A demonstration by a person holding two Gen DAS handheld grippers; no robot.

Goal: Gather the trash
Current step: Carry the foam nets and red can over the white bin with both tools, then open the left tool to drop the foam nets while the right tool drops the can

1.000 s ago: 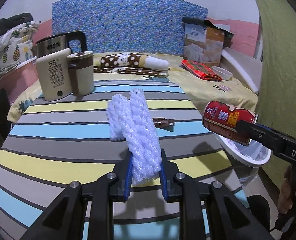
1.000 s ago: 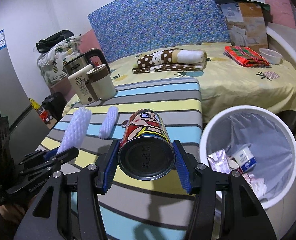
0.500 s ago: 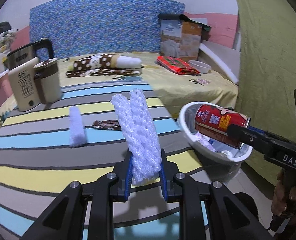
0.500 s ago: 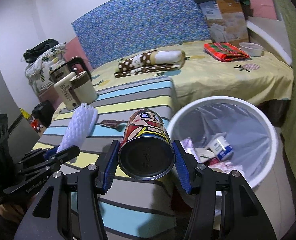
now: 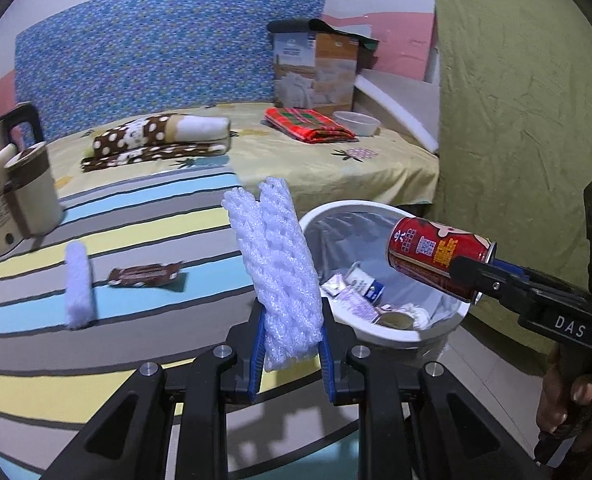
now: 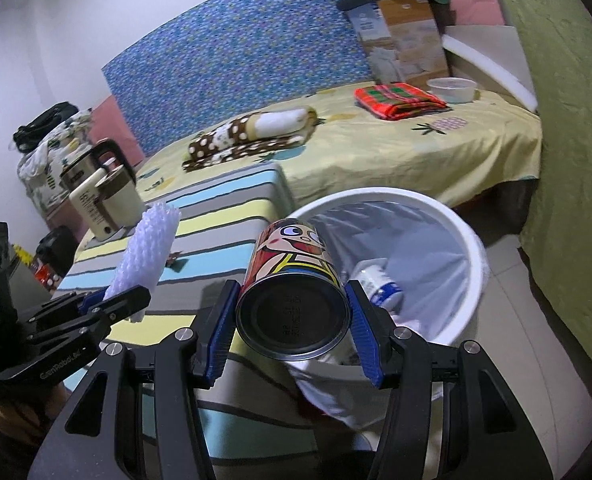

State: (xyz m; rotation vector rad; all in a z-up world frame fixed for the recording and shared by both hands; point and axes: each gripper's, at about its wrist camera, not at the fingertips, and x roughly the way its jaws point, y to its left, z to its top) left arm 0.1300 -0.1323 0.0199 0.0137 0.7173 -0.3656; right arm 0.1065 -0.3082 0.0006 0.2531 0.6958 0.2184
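Observation:
My left gripper (image 5: 290, 346) is shut on a white foam net sleeve (image 5: 276, 264), held upright at the striped table's right edge, just left of the white trash bin (image 5: 379, 334). My right gripper (image 6: 294, 316) is shut on a red cartoon-print can (image 6: 294, 280), held on its side over the near rim of the bin (image 6: 469, 240). The can also shows in the left wrist view (image 5: 435, 258), above the bin. The bin holds a plastic liner and several wrappers. A second foam sleeve (image 5: 78, 284) and a brown snack wrapper (image 5: 144, 275) lie on the striped table.
A cream kettle and mug (image 5: 12, 196) stand at the table's far left. Behind is a bed with a yellow sheet (image 5: 335, 160), a dotted blanket roll (image 5: 160, 144), a red cloth, a bowl and a box. A green curtain (image 5: 527, 120) hangs right of the bin.
Both grippers have moved right toward the bin with their loads. The can now hangs over the bin's rim, and the foam sleeve is beside the bin.

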